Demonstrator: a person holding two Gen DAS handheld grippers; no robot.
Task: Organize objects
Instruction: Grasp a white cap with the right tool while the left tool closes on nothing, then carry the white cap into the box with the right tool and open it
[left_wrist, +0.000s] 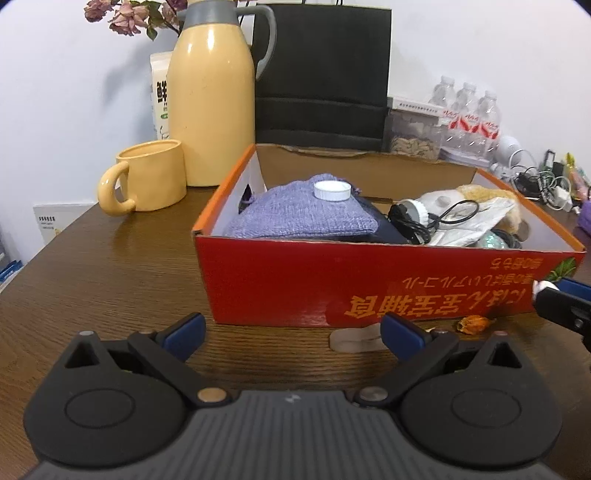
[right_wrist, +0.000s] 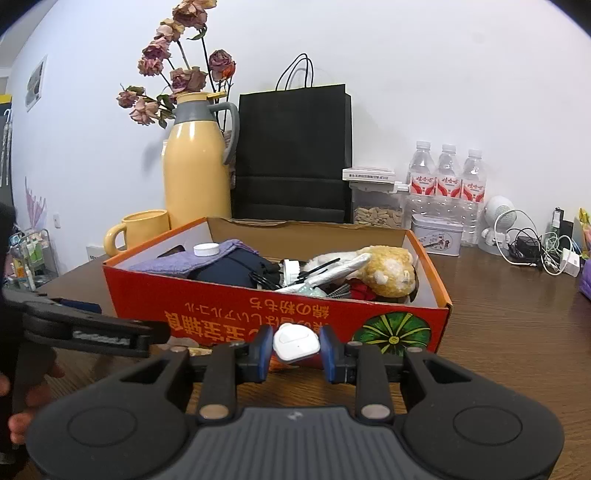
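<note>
A red cardboard box (left_wrist: 369, 280) stands open on the wooden table. It holds a purple knitted cloth (left_wrist: 303, 218), a white cap (left_wrist: 331, 191), a dark pouch, a black cable, a silver bag and a yellow plush toy (right_wrist: 388, 271). My left gripper (left_wrist: 293, 332) is open before the box's front wall, with nothing between its fingers. A small translucent piece (left_wrist: 351, 340) and an orange dried scrap (left_wrist: 474, 325) lie on the table by its right finger. My right gripper (right_wrist: 295, 350) is shut on a small white case (right_wrist: 295, 341), close to the box front. In the right wrist view the left gripper (right_wrist: 92, 328) shows at the left.
Behind the box stand a yellow thermos jug (left_wrist: 210, 103), a yellow mug (left_wrist: 147, 177), a black paper bag (left_wrist: 321, 74), a jar of seeds (right_wrist: 376, 214), a tin (right_wrist: 437, 234) and three water bottles (right_wrist: 447, 181). Tangled cables and chargers (right_wrist: 535, 247) lie at the right.
</note>
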